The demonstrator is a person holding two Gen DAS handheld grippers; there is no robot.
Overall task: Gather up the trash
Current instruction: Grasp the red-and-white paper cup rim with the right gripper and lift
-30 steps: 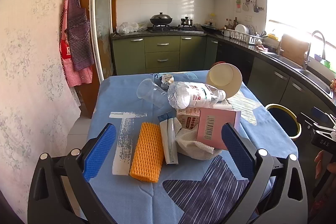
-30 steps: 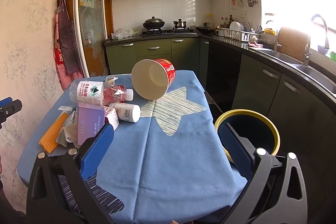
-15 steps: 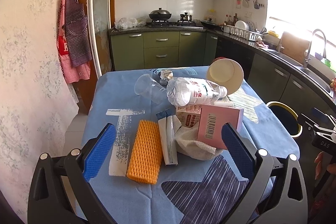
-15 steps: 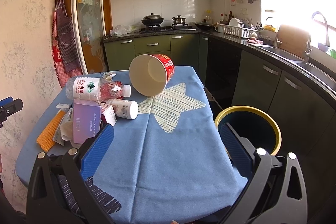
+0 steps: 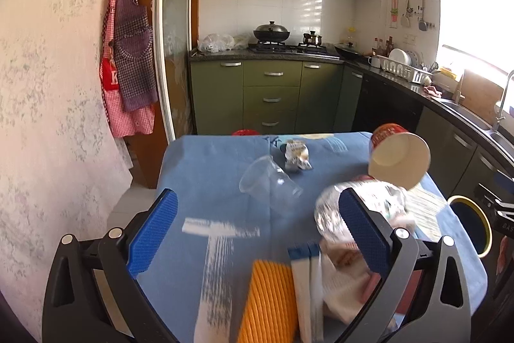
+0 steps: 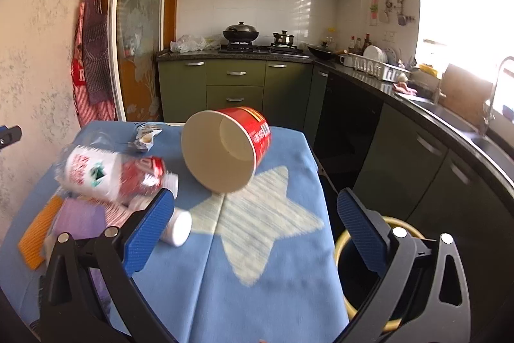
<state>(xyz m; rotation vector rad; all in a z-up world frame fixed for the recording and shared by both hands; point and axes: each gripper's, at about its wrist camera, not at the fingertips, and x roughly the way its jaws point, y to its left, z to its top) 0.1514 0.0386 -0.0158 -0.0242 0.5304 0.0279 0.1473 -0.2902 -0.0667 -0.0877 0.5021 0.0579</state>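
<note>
Trash lies on a blue-clothed table (image 5: 208,182). A clear plastic cup (image 5: 270,182) lies on its side mid-table, a crumpled wrapper (image 5: 297,155) behind it. A red paper bucket (image 6: 226,150) lies tipped over, also in the left wrist view (image 5: 398,158). A crushed plastic bottle (image 6: 112,176) lies by a small white bottle (image 6: 175,229) and a purple box (image 6: 80,221). An orange foam net (image 5: 266,304) lies near the front. My left gripper (image 5: 257,233) is open above the table, the clear cup ahead. My right gripper (image 6: 253,230) is open, the bucket ahead.
A yellow-rimmed bin (image 6: 363,272) stands on the floor right of the table, also in the left wrist view (image 5: 472,227). Green cabinets (image 5: 273,95) and a counter with a sink (image 6: 449,118) line the back and right. Aprons (image 5: 128,60) hang on the left wall.
Both grippers have moved forward over the table. The trash now sits closer and lower in both views, blurred by motion. Both stay open.
</note>
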